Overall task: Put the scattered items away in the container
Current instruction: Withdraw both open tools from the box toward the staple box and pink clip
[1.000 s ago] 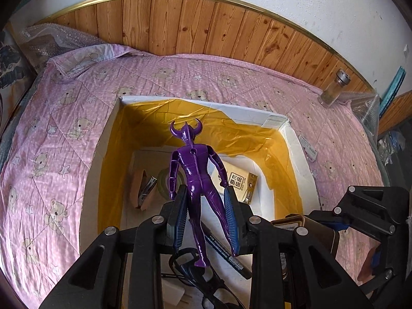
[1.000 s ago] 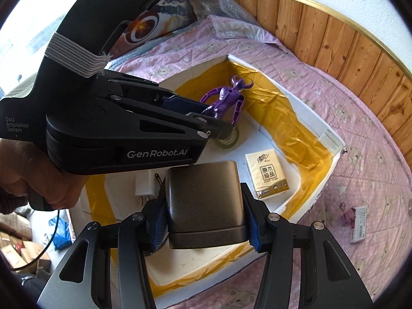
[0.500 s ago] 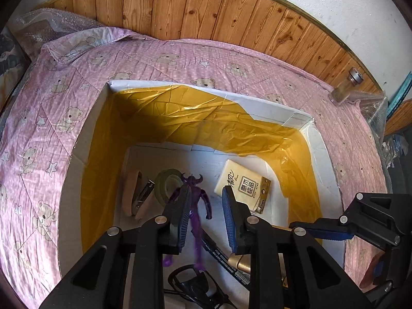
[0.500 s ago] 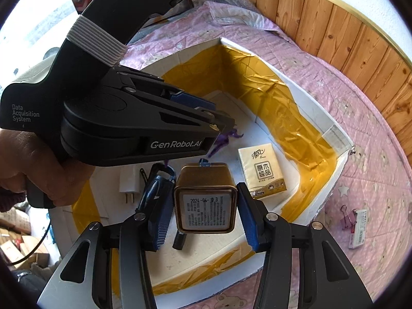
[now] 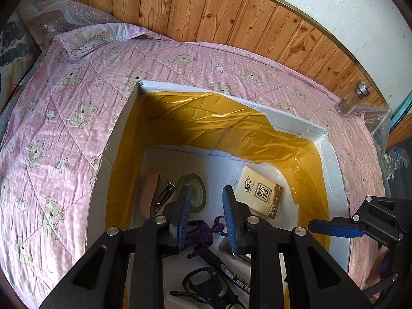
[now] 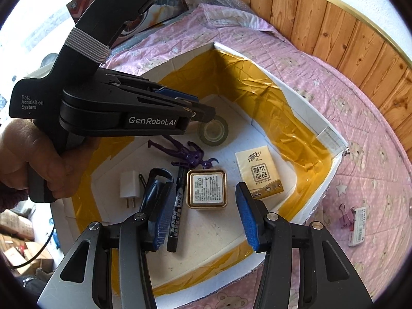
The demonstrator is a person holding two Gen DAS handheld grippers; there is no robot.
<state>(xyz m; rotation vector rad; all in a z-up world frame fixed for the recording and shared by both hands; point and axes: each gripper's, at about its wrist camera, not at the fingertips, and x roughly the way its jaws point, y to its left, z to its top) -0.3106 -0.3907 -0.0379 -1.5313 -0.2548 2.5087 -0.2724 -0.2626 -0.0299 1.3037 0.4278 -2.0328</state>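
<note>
Both grippers have let go: the purple figure (image 6: 184, 154) and gold tin (image 6: 206, 189) now lie in the box (image 6: 303, 108).

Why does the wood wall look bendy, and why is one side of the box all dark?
Left wrist view: the fisheye lens bends the wood wall into an arc, and the box wall throws a shadow over its yellow lining. Right wrist view: the window side at the left is washed out white, with black corners from the lens.

Occlusions, both wrist views
Purple figure (image 5: 203, 234) partly hidden behind left fingers (image 5: 182, 216); label print on clip packet (image 6: 356, 228) too small to read.
</note>
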